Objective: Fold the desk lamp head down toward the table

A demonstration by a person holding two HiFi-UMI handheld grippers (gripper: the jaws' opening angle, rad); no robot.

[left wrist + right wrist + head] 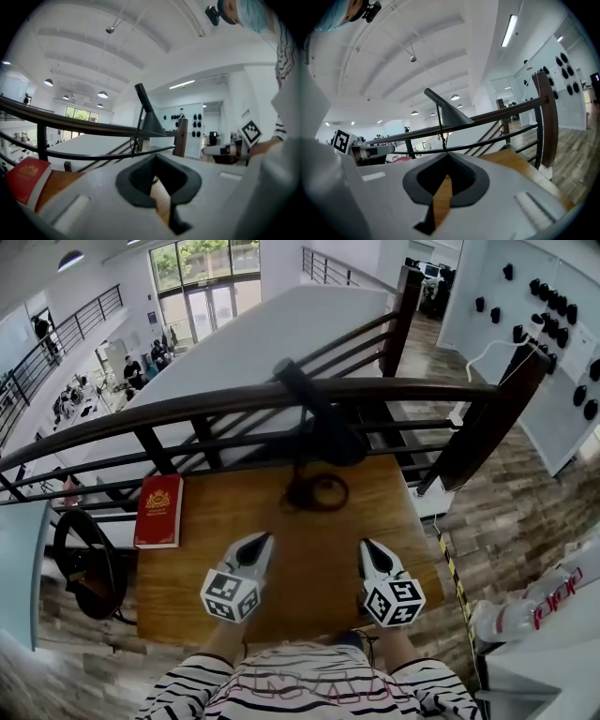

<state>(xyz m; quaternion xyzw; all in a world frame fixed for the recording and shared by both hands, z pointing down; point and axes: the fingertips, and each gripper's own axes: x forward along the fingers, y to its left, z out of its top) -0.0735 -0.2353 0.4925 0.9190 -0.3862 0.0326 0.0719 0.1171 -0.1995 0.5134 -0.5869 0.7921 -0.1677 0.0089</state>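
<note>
**Operator:** Head view first. Where do we stand?

**Checker:** We hold the left tool and the right tool low over the near half of the table, side by side and well apart. The desk lamp stands ahead of both at the far edge, against the railing, on a line running between the two tools. Neither hand is clearly nearer. A red book lies off to the left, clear of the path.

**Operator:** Left gripper view?

**Checker:** The left tool is pressed together and holds nothing. Only a sliver of table shows through the pad cut-out. The lamp sits dead ahead above the tips. Its cone flares downward and its stem slants up and to the left.

**Operator:** Right gripper view?

**Checker:** The right tool is likewise pressed together and empty. The lamp again stands straight ahead, with the same slant of the stem.

**Operator:** So what does the move turn on?

**Checker:** In our judgement, on reaching forward and upward. The head sits above both tools, and we must spread a tool before gripping it.
</note>
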